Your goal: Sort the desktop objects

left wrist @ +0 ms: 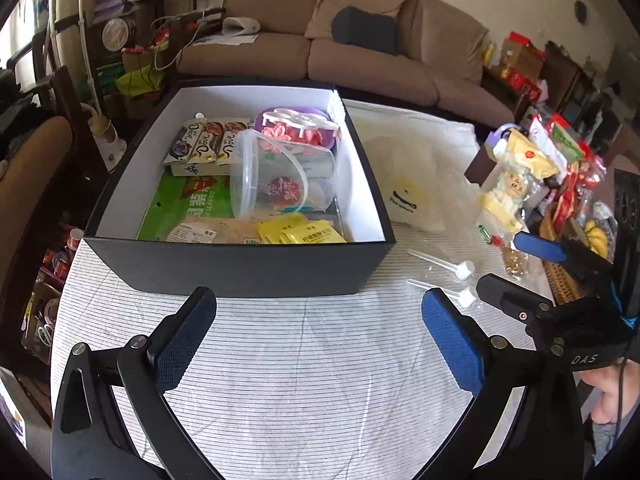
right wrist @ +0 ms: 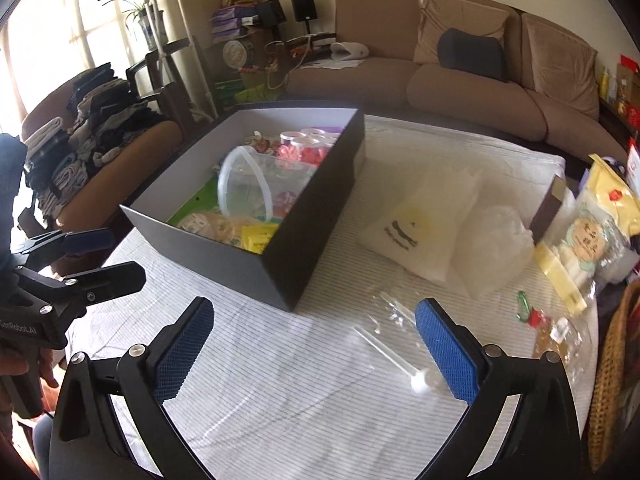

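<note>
Two small white plastic droppers lie loose on the striped worktop (right wrist: pixel 280 400), nearer the right gripper (right wrist: pixel 314 350): one (right wrist: pixel 394 362) rests between its spread, empty jaws, long axis running away up-left, bulb end nearest; the other (left wrist: pixel 442 263) lies just beyond. One black box (left wrist: pixel 240 268) stands ahead-left; left gripper (left wrist: pixel 318 340) jaws spread, empty.

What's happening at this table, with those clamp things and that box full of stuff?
A person is tidying loose items into the black box, using a hand-held gripper in each hand. Right now the left gripper and the right gripper are both open and empty above the striped tablecloth. The box already holds a clear plastic tub, chocolate bars and yellow sachets. Two small white plastic scoops and snack bags lie outside, unsorted.
</note>
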A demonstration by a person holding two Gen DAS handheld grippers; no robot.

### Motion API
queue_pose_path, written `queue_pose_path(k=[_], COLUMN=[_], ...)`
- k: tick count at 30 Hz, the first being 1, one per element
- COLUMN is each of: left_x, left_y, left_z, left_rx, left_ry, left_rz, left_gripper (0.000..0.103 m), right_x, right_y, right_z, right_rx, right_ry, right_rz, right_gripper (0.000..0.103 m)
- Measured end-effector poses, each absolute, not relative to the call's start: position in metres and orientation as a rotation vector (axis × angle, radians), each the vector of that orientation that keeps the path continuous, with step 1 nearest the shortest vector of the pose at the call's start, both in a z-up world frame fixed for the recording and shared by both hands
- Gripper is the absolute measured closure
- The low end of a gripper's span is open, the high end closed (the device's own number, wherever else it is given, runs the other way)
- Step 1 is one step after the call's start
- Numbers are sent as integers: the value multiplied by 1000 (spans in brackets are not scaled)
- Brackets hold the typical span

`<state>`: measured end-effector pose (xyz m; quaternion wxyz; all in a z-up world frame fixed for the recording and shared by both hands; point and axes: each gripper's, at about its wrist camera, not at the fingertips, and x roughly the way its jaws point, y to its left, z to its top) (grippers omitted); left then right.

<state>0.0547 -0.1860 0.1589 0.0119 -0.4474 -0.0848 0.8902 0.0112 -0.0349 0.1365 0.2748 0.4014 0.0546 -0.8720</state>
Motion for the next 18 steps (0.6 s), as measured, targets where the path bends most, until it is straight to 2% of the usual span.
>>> queue_pose_path(k=[9, 18], left_x=[57, 48], left_y=[-87, -34], left_z=[116, 72], left_rx=[-1406, -1398], left_ry=[-121, -101], left_rz=[2751, 2746], left_gripper=[0, 0], right_x=[30, 34], right_y=[62, 129], right_z=[95, 58], right_rx=[1190, 1223], right_ry=[137, 25], right_rz=[-2530, -2610], right_gripper=[0, 0])
